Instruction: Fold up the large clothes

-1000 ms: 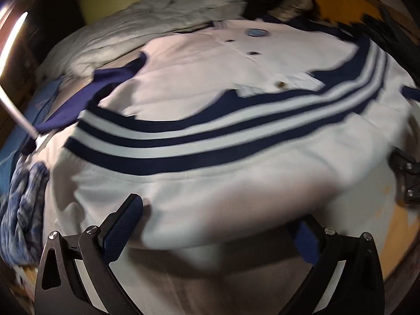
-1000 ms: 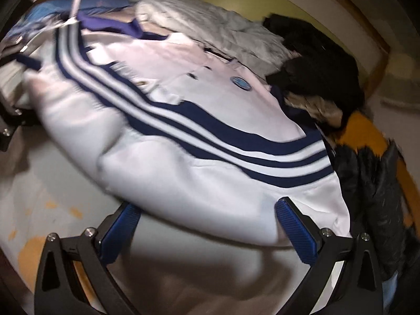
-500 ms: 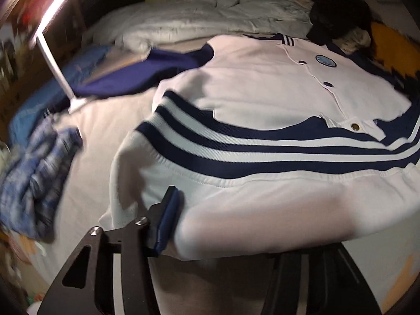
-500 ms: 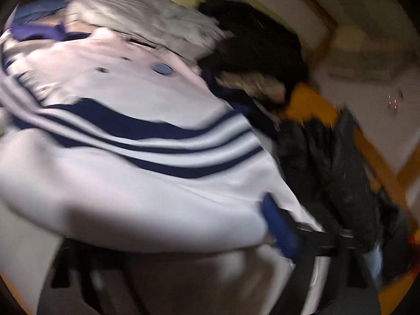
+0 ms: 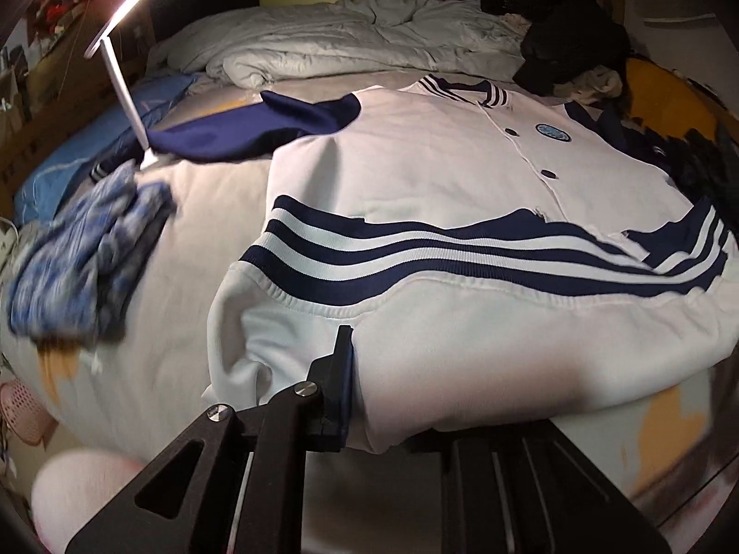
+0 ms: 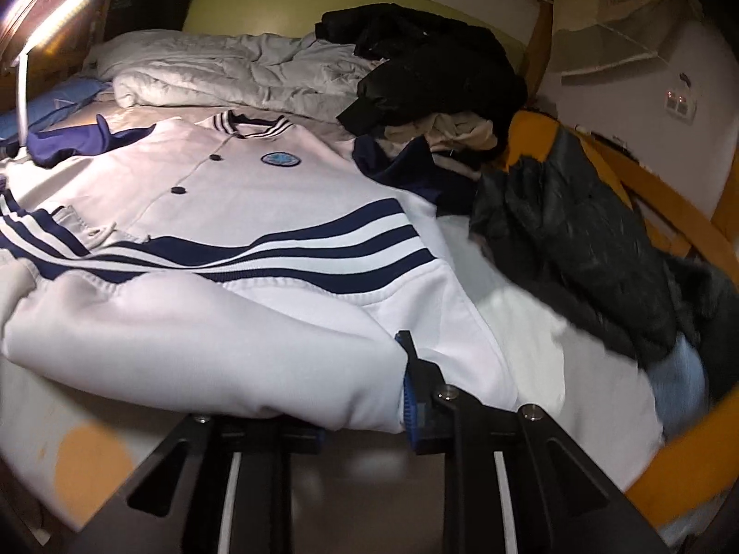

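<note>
While you look along either gripper, the bed (image 5: pixel 194 249) fills nearly the whole frame, its pale sheet bare at 9 o'clock in the left view and at 4 o'clock in the right view. On it the white jacket (image 5: pixel 443 147) lies face up across the middle, collar toward 12 o'clock, its striped hem folded back over the body so the navy and white bands (image 5: pixel 462 254) run across the centre. A navy sleeve (image 5: pixel 258 124) stretches out toward 10 o'clock. Behind the collar, at 12 o'clock, a rumpled white duvet (image 5: pixel 351 51) lies along the headboard, with black clothes (image 6: pixel 429 64) heaped at 1 o'clock. In the right view a dark padded coat (image 6: pixel 568 240) lies at 3 o'clock, just beside the jacket's edge. In the left view a blue patterned cloth (image 5: pixel 83 249) sits at 9 o'clock, well apart from the jacket, and a white lamp (image 5: pixel 124 74) stands at 10 o'clock. Your left gripper (image 5: pixel 383 397) at 6 o'clock has its jaws clamped on the near folded edge of the jacket; one finger is hidden under the cloth. Your right gripper (image 6: pixel 360 397), also at 6 o'clock, pinches the same fold, with one blue pad (image 6: pixel 411 401) showing against the fabric
</note>
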Motion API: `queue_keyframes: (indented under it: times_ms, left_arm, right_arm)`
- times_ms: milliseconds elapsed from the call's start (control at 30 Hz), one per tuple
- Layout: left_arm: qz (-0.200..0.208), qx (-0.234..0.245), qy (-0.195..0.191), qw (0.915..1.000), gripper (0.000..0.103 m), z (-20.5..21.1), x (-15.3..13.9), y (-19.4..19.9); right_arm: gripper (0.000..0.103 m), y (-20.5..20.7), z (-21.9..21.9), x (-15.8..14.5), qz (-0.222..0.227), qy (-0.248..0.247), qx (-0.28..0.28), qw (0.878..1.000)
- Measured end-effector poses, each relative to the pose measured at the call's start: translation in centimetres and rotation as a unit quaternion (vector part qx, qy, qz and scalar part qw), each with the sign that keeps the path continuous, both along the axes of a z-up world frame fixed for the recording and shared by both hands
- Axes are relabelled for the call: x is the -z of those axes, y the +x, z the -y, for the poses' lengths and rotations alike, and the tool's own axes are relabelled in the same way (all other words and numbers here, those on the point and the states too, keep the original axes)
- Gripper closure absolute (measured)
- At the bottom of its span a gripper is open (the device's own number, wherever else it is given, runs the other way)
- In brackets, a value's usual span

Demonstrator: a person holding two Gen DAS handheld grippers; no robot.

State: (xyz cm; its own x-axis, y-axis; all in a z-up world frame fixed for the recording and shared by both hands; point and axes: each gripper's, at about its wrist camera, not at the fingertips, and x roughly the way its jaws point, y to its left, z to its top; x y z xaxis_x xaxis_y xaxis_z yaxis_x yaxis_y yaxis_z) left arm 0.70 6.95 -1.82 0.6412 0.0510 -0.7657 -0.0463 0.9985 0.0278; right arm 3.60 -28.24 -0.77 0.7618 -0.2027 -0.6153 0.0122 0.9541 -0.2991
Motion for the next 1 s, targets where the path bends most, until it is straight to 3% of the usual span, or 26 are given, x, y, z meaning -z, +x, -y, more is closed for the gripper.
queue_keyframes:
  times_ms: [167,333,400,533,767,1000]
  left_arm:
    - [-0.018,0.010,-0.002,0.9998,0.087,-0.1,-0.3,-2.8]
    - [-0.039,0.016,0.008,0.9991,0.082,0.0,-0.6,-2.7]
    - [-0.048,0.017,0.005,0.9987,0.075,-0.2,-0.8,-2.0]
    - [-0.052,0.032,-0.001,0.9981,0.072,-0.4,-2.6,0.3]
    - [-0.067,0.036,-0.021,0.9969,0.064,-1.7,-4.8,7.2]
    - [-0.092,0.027,-0.015,0.9953,0.061,-2.4,-3.1,14.3]
  right_arm:
    - [0.081,-4.1,0.8,0.2,-0.030,0.040,0.000,0.999]
    - [0.079,-4.1,0.8,-0.7,-0.034,0.040,-0.006,0.999]
    - [0.077,-3.1,1.0,-1.2,-0.036,0.039,-0.007,0.999]
    - [0.076,-1.1,1.3,-2.4,-0.045,0.049,-0.017,0.998]
    - [0.074,5.0,1.2,-4.0,-0.059,0.052,-0.022,0.997]
    - [0.075,12.4,0.8,-3.0,-0.076,0.048,-0.016,0.996]
